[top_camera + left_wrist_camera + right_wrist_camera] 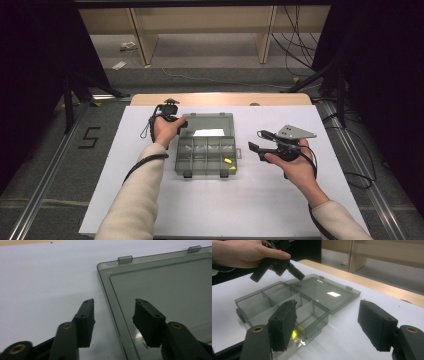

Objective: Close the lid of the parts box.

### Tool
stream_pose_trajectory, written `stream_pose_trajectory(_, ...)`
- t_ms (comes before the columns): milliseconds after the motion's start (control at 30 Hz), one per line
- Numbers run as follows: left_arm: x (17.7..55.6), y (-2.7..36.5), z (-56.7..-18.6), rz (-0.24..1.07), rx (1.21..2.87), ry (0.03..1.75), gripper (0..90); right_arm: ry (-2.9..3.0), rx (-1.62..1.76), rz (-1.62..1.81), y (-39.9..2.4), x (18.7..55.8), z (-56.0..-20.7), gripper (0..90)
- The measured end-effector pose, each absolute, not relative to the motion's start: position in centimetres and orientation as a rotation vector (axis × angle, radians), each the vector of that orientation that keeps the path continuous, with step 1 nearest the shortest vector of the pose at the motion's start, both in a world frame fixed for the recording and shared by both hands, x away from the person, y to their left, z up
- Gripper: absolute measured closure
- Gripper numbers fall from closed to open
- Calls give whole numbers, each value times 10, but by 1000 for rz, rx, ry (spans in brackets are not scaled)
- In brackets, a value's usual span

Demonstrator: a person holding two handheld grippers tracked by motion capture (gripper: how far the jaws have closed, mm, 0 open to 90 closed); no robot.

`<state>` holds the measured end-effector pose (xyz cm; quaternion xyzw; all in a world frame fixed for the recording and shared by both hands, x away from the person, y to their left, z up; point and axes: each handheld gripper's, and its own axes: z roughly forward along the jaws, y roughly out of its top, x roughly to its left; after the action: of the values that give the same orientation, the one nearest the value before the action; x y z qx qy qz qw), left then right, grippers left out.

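1. Three views, high view first: a smoky clear organiser box (pixel 206 155) lies open at the middle of the white table (pixel 260 200), its lid (pixel 209 125) folded flat toward 12 o'clock and its divided tray toward 6 o'clock. Small yellow pieces (pixel 228 161) sit in the tray's compartments at its 4 o'clock corner. The left gripper (pixel 181 126), held in the person's left hand (pixel 165 129), hangs at the lid's 9 o'clock edge. The right gripper (pixel 256 149), in the right hand (pixel 292 165), sits at 3 o'clock of the box, clear of it, with its jaws released and pointing toward the tray; a grey plate (pixel 296 132) rides on top.

2. Left gripper view: the left gripper (pixel 113 311) has its jaws spread apart and grasping nothing. The lid's edge (pixel 110 302) runs between them from 12 to 6 o'clock, so one jaw hangs over bare table at 9 o'clock and the other over the lid panel at 3 o'clock. Whether either jaw touches the lid cannot be told. Two latch tabs (pixel 125 259) stand on the lid's far rim.

3. Right gripper view: the right gripper (pixel 327 322) is wide open and empty. The box (pixel 287 302) lies at 10 o'clock of the gap, its near corner beside the 9 o'clock jaw, with a yellow piece (pixel 294 333) showing through the wall. The left gripper (pixel 297 273) hovers over the lid near the hinge.
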<state>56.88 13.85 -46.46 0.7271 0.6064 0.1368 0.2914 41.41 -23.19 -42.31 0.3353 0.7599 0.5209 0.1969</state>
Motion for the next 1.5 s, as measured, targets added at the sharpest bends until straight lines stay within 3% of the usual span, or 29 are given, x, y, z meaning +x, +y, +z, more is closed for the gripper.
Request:
stream_pose_trajectory(367,577,137,-464,278,1915,1690,720,2133,940,1453,-233,416,-424,320)
stream_pose_trajectory(667,577,136,-463,288,1862,1783,857,2143,937,1447,-231,417,-426,318)
stream_pose_trajectory(1167,570,136,-450,332,1786,1803,892,2156,965,1427,-228,422,-430,320)
stream_pose_trajectory(1500,563,140,-440,343,1763,1750,893,2150,1023,1409,-214,445,-426,336)
